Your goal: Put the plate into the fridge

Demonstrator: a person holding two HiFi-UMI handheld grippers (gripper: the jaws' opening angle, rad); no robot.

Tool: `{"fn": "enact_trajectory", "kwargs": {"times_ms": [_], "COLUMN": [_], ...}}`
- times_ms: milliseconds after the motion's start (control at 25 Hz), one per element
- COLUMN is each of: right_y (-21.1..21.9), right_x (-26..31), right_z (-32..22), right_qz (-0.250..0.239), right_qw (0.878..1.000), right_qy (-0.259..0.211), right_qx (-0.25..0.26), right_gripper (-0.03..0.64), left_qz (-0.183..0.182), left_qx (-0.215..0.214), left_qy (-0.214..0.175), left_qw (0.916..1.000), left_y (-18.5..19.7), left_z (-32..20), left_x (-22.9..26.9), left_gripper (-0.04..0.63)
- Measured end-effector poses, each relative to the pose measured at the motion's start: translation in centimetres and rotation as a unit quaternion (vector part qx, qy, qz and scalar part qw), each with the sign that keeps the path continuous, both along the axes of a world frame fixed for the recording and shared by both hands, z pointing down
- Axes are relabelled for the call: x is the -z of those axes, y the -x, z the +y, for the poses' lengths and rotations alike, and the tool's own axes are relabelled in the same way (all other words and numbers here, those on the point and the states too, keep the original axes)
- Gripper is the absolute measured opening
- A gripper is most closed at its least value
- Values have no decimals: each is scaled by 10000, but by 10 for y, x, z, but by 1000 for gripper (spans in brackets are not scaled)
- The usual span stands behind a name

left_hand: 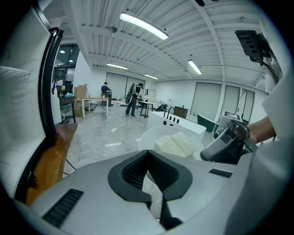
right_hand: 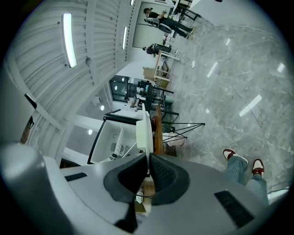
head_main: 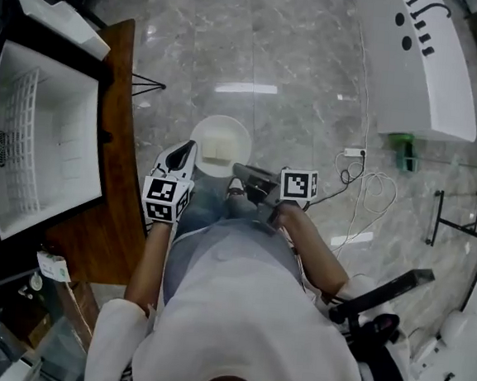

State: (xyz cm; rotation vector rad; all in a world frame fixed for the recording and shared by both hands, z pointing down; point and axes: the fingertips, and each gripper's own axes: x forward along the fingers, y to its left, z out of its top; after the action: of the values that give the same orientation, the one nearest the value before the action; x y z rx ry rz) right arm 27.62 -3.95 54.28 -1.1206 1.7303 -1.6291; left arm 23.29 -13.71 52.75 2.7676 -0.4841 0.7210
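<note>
Right down at the person's knees, both tools are on the job: the left gripper (left_hand: 147, 153) has its jaws brought together with a white sliver showing between the pads, which looks like the near-left rim of the plate (head_main: 221, 138), and the right gripper (right_hand: 148, 158) is clamped on the opposite rim, the plate seen edge-on running straight up out of its closed pads. Two pinches on opposite edges — that reads as a way to hold the plate level, and it needs to be level, because a pale squarish slab (head_main: 220, 148) rides loose on top and would slide if one side dipped. The plate hangs over the grey marble floor (head_main: 299, 66), out in front of the person's shoes, not resting on anything. Off to the person's left stands the wooden counter (head_main: 123, 134), and just beyond its edge the fridge (head_main: 61, 137) gapes open, white inside, with a wire rack against one wall — that is the target, and the plate is well apart from it, so the carry is the step in hand as I judge it. The way in looks clear, but the counter's edge lies between plate and opening, so the swing left wants care, both hands moving as one. Farther out, white cables (head_main: 363, 184) trail over the floor to the right, and a long white unit (head_main: 423, 69) sits beyond them, clear of the path.
</note>
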Motion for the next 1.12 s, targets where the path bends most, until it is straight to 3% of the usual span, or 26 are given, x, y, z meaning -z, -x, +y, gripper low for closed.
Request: {"fn": "enact_trajectory", "kwargs": {"times_ms": [240,440,560,720,840,960,1040,1120], "right_y": [-19,-22,-26,-12,27,74,86,88], "right_x": [-6,18,23,43,61,66,64,61], "right_z": [-82,-163,-213,-278,-311,-312,-273,-205], "right_qz": [164,-18,142,163,165,203,142,-148], "right_qw": [9997,9999,9999,9997,9981,9946,9928,9941], "right_qy": [102,-38,10,-95,-383,-613,-690,-744], "right_qx": [-139,-118,-68,153,447,809,971,780], "right_gripper": [26,25,26,25,26,26,26,26], "left_qz": [123,307,397,563,753,950,1049,979], "left_qx": [-128,-124,-94,173,473,805,973,809], "left_qy": [463,497,503,332,120,-123,-217,-219], "left_qw": [9988,9982,9979,9977,9960,9921,9895,9917], "left_y": [-26,-38,-37,-19,24,77,92,93], "left_z": [-80,-157,-209,-272,-300,-295,-252,-182], "left_x": [-14,8,19,42,61,66,63,62], "left_gripper": [18,18,18,18,18,18,18,18]}}
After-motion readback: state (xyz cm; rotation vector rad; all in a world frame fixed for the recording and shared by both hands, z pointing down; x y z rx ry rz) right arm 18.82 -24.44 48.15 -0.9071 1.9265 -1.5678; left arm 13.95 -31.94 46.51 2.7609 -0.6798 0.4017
